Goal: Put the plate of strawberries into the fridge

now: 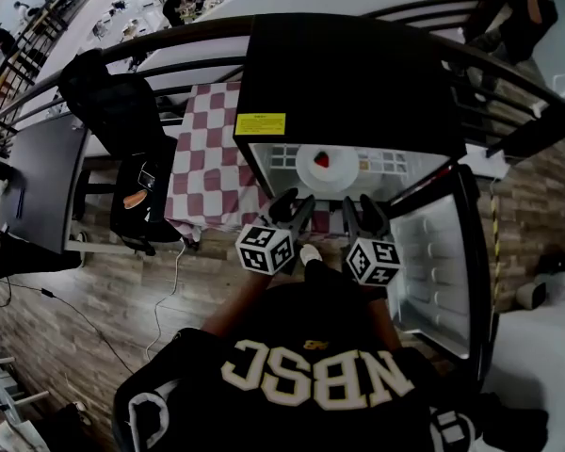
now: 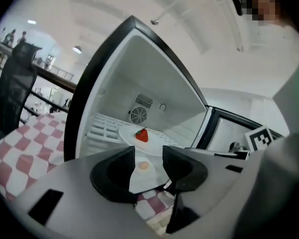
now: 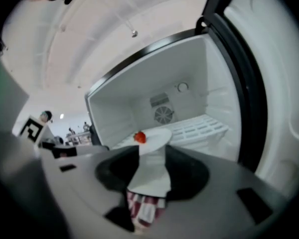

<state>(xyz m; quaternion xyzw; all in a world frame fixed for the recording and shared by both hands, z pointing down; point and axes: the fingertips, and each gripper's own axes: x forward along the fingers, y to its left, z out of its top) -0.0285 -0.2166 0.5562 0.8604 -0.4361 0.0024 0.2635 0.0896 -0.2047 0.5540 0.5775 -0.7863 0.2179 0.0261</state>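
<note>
A white plate (image 1: 309,171) with one red strawberry (image 1: 322,159) rests on the wire shelf inside the open small black fridge (image 1: 348,83). My left gripper (image 1: 297,205) hovers just in front of the fridge opening, jaws open and nothing between them. My right gripper (image 1: 361,210) hangs beside it, also open and empty. In the left gripper view the plate (image 2: 131,133) and strawberry (image 2: 142,134) lie beyond the left gripper (image 2: 148,158). The right gripper view shows the plate (image 3: 157,137) and strawberry (image 3: 139,137) ahead of the right gripper (image 3: 150,161).
The fridge door (image 1: 433,262) stands swung open to the right. A red-and-white checkered table (image 1: 207,158) adjoins the fridge on the left, with a black chair (image 1: 122,111) and a dark desk (image 1: 42,177) further left. A curved railing runs behind.
</note>
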